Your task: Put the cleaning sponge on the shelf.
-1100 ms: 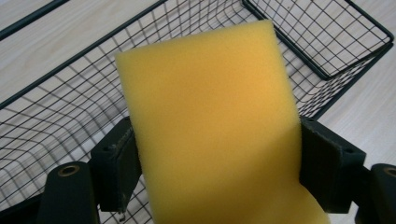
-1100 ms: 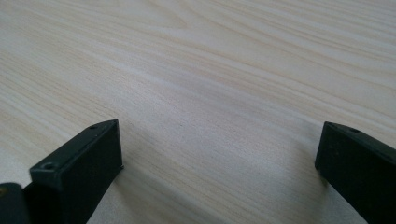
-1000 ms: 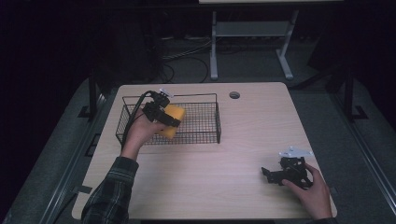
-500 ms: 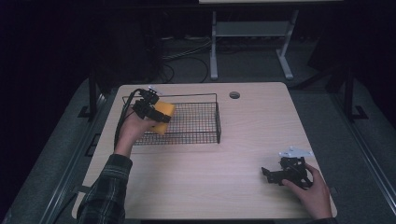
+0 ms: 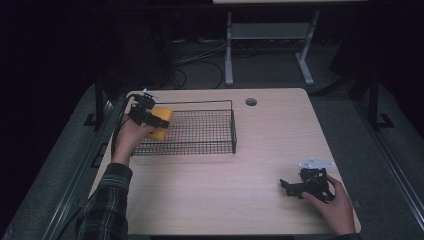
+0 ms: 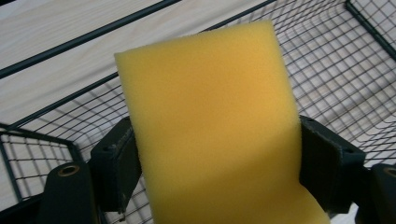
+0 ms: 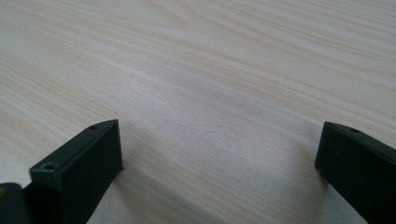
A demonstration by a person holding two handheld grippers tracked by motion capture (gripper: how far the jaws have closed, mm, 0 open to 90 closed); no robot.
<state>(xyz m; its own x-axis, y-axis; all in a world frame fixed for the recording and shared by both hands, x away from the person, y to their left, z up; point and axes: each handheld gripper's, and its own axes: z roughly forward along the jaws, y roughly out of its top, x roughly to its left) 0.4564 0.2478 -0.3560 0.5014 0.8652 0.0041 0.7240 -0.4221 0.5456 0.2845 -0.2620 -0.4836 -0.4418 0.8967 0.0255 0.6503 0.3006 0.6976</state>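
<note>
The left gripper (image 5: 150, 118) holds a yellow sponge (image 5: 161, 123), and its two black jaws squeeze the sponge from both sides, as the left gripper view makes plain (image 6: 210, 135). So the picking-up part looks done. The sponge hangs in the air over the left end of the wire basket (image 5: 220, 146), close to the basket's left wall, and it does not lie on the basket floor. I cannot tell for sure which way the job goes (into the basket or out of it), but either way the sponge has not been put down yet, and that is the part that is left. The left hand (image 5: 129, 140) reaches in from the bottom left with the arm in a checked sleeve (image 5: 107, 200), and the gripper points forward and a bit down toward the basket, with the sponge standing almost upright between the jaws. The right gripper (image 5: 306, 185) rests low on the wooden table (image 5: 225, 190) near its right front corner, well apart from the basket. Its jaws stand wide apart with nothing but bare wood between them, and the right hand (image 5: 335, 207) holds it from behind.
</note>
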